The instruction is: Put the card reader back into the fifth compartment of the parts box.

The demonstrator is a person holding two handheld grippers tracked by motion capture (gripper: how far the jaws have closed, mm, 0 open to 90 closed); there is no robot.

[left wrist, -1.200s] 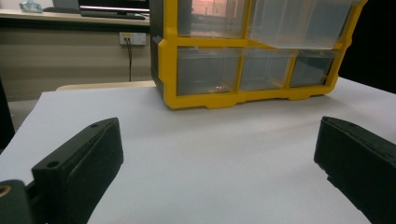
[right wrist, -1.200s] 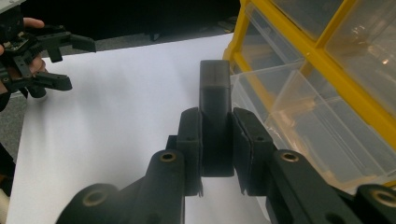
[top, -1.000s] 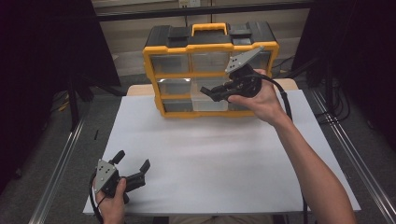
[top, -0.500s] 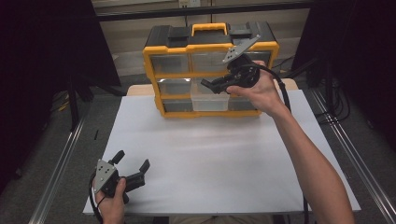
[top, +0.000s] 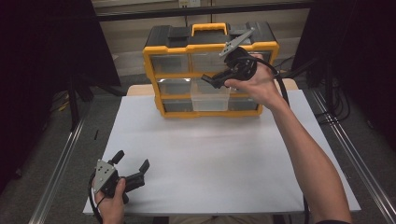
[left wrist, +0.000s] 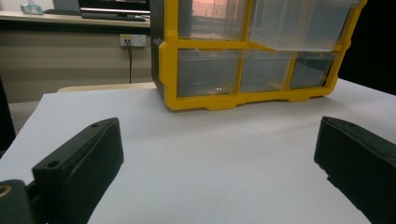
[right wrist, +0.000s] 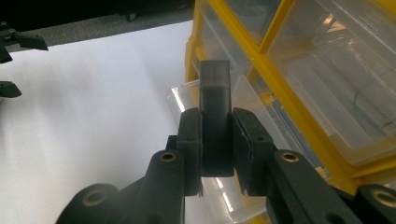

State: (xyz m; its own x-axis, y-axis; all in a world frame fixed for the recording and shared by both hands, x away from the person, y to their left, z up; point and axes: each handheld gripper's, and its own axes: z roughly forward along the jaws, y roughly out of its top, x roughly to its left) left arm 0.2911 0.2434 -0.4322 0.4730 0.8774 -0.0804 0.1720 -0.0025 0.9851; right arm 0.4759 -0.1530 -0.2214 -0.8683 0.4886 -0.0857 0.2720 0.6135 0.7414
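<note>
A yellow organizer [top: 210,47] with clear drawers stands at the far side of the white sheet. One clear drawer [top: 211,100] in its middle row is pulled out. My right gripper [top: 208,79] hovers just above that drawer, shut on a dark grey block [right wrist: 215,93]. In the right gripper view the block stands upright between the jaws of my right gripper [right wrist: 215,122], over the drawer's rim [right wrist: 183,93]. My left gripper [top: 132,160] rests low at the near left, open with nothing between its jaws, facing the organizer [left wrist: 170,70].
A white sheet [top: 210,158] covers the tabletop between the two grippers. Metal rails [top: 60,163] run along both table sides. Black cable [top: 280,88] trails from the right gripper. Dark curtains and a wall with an outlet lie behind.
My right gripper has risen and shifted slightly left in front of the organizer, holding the block the whole time. The left gripper has stayed put.
</note>
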